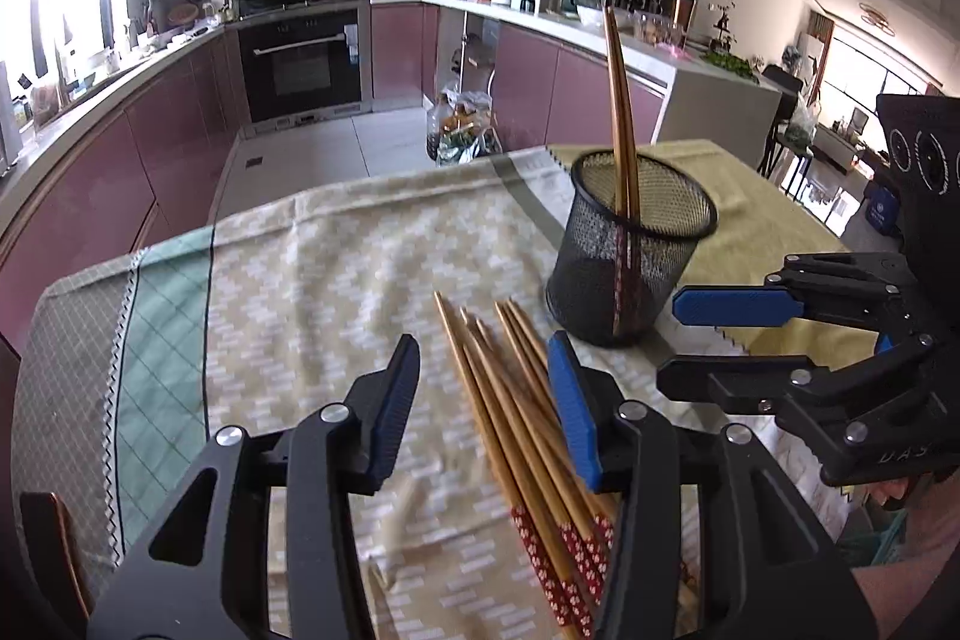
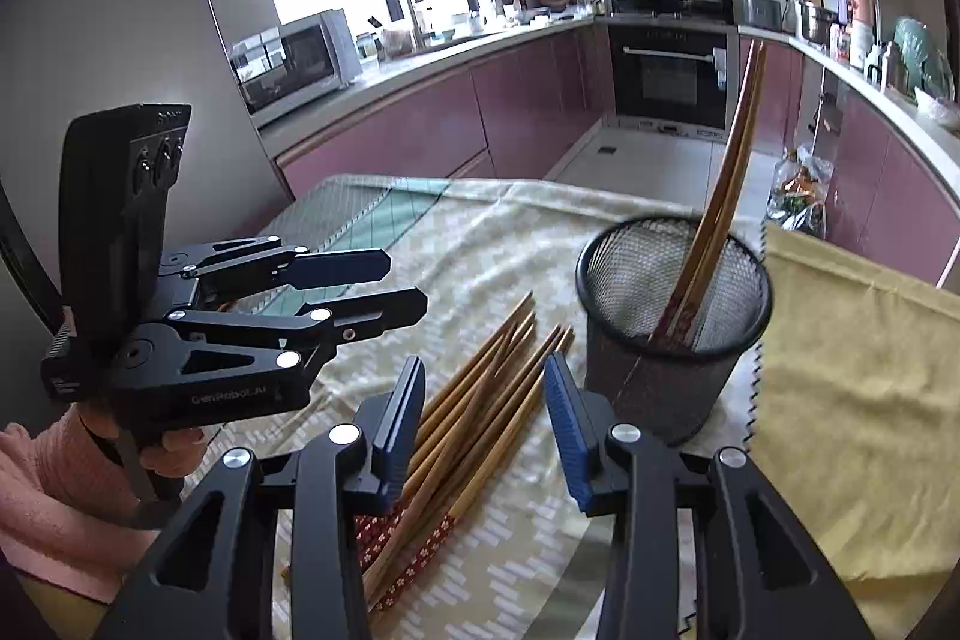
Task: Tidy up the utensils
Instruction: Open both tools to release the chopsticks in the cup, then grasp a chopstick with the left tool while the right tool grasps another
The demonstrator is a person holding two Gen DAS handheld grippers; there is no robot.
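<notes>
Kitchen desk (image 1: 336, 244) under patterned cloth, far edge bare. We see loose chopsticks (image 1: 510, 388) beside mesh cup (image 1: 630, 256), where two stand upright. Left gripper (image 1: 486, 400) and right gripper (image 2: 480, 418): fingers parted, holding nothing, above the pile.

I see the chopsticks (image 1: 522, 400) lying bundled on the cloth (image 1: 336, 268), just before and left of the holder (image 1: 630, 250). Two chopsticks (image 1: 621, 112) stand tilted in the holder. My left gripper (image 1: 486, 400) is over the bundle, my right gripper (image 2: 480, 418) beside it.
</notes>
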